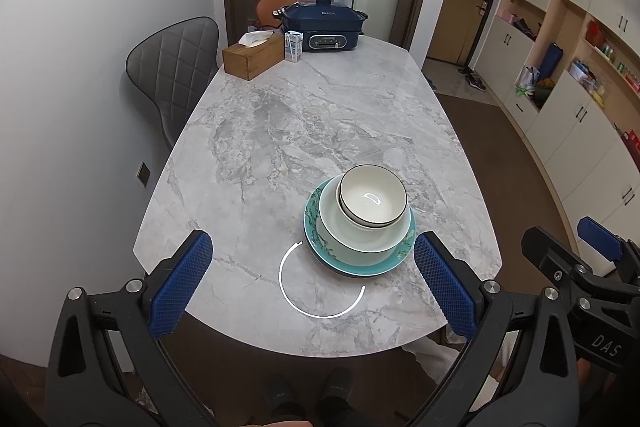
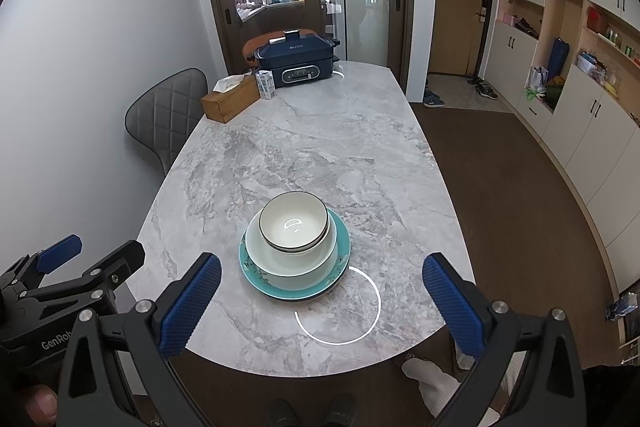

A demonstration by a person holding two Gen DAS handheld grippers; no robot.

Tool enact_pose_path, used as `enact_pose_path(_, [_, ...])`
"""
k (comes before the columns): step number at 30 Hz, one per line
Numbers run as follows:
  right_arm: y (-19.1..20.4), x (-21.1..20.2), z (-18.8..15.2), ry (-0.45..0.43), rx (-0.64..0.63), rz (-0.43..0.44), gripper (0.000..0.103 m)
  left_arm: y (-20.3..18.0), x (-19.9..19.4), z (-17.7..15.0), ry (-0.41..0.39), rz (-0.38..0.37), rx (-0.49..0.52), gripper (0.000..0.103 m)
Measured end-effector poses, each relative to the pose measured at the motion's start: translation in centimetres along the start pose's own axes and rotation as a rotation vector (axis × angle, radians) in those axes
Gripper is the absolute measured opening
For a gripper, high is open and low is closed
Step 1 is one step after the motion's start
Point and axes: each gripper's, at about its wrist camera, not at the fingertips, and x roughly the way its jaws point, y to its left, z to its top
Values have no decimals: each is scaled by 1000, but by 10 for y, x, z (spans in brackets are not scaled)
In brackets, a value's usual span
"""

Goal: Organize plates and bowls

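Near the worktop's (image 1: 280, 115) front edge sits our stack: bowls (image 1: 372, 195) nested on the teal plate (image 1: 320, 251). Both grippers, left (image 1: 312, 287) and right (image 2: 322, 301), hover with fingers apart, empty. A careless nudge could slide it off.

Both wrist cameras look down and forward from past the tabletop's (image 1: 320, 131) near end; both views show the dish stack (image 2: 295, 251) and far cooker (image 1: 324, 27).
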Motion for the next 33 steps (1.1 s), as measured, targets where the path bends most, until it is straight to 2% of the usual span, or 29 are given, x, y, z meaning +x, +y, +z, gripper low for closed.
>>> enact_pose_path(33, [2,1,-1,4,1,1,103,1,5,-2,5,-4,-3,102])
